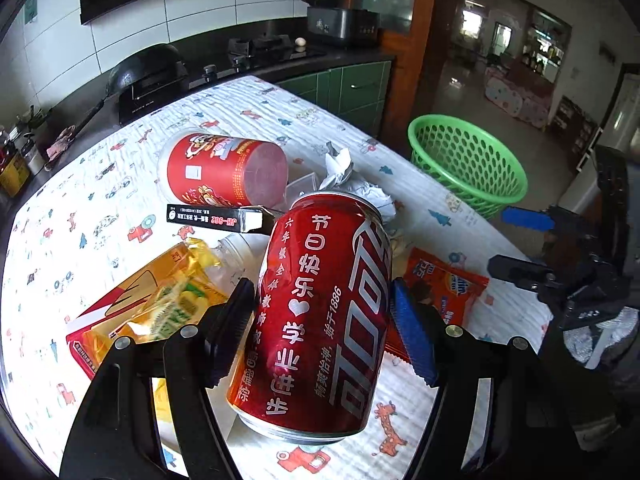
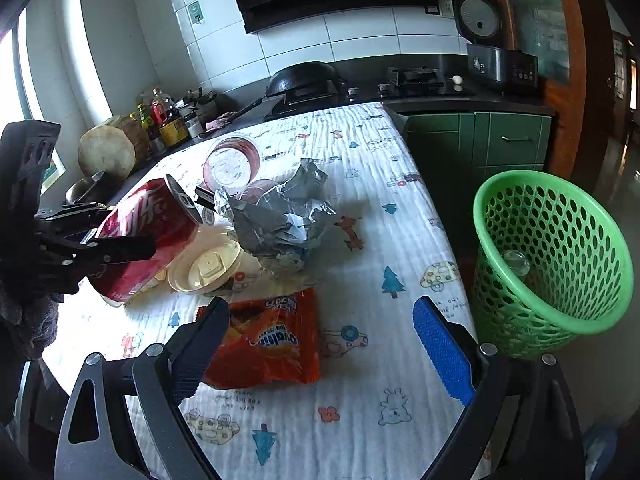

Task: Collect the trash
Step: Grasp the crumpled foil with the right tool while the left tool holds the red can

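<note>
Left tool clamped on red can, lifted off worktop. Right tool gaping wide, orange wrapper between its fingers, untouched.

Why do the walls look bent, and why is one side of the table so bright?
Both views are fisheye, so the wall tiles curve; in the left wrist view the tablecloth washes out white at left and the red can shows glare; in the right wrist view the window is overexposed.

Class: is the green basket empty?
No. The basket holds a clear jar-like item, visible inside in the right wrist view.
</note>
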A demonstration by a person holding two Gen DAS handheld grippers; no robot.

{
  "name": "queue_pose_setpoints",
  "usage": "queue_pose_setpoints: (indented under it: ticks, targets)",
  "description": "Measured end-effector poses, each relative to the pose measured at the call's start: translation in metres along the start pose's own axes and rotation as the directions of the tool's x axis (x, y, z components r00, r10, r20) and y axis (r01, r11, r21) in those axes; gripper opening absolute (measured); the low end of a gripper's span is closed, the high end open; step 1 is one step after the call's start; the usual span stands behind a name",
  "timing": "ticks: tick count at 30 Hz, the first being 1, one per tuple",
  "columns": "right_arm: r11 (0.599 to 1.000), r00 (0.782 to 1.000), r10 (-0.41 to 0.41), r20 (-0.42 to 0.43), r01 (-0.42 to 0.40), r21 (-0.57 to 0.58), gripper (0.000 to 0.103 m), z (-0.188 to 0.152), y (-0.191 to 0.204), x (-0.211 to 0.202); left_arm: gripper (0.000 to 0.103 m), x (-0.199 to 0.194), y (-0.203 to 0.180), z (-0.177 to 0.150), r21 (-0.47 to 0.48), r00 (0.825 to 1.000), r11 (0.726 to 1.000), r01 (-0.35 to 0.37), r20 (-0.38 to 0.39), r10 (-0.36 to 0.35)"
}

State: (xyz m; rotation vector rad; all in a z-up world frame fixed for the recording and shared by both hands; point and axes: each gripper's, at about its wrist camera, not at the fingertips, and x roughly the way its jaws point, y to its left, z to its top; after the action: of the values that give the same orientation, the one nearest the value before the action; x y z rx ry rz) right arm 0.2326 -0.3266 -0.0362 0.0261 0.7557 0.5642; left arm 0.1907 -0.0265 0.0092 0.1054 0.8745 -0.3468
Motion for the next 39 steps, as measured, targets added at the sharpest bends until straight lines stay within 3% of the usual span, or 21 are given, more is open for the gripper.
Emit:
queue_pose_setpoints:
  ticks: [8, 15, 25, 31, 39]
  targets:
    - [0.995, 0.994, 0.088, -0.058, -0.09, -0.046, 0.09, 0.025, 0.024, 0.038, 0.068, -0.041, 0.013, -0.013, -0.067, 0.994, 0.997, 0.041, 0.1, -0.034]
    - [0.995, 0.988, 0.097, -0.121, -0.098, -0.006, 0.09, 0.046, 0.026, 0.084, 0.068, -0.056, 0.023, -0.023, -0.079, 0.992, 0.996, 0.049, 0.124, -0.039]
    - [0.996, 0.98, 0.078, -0.181, -0.07, 0.052, 0.09, 0.056, 0.018, 0.119, 0.068, -0.054, 0.031, -0.026, -0.089, 0.99, 0.994, 0.071, 0.129, -0.059]
    - [0.99, 0.975, 0.12, -0.186, -0.104, 0.094, 0.061, 0.053, 0.011, 0.122, 0.068, -0.05, 0.03, -0.025, -0.083, 0.99, 0.994, 0.077, 0.125, -0.066]
    - [0.986, 0.983, 0.135, -0.124, -0.121, 0.113, 0.05, 0.053, 0.007, 0.094, 0.068, -0.048, 0.028, -0.024, -0.08, 0.989, 0.993, 0.086, 0.124, -0.076]
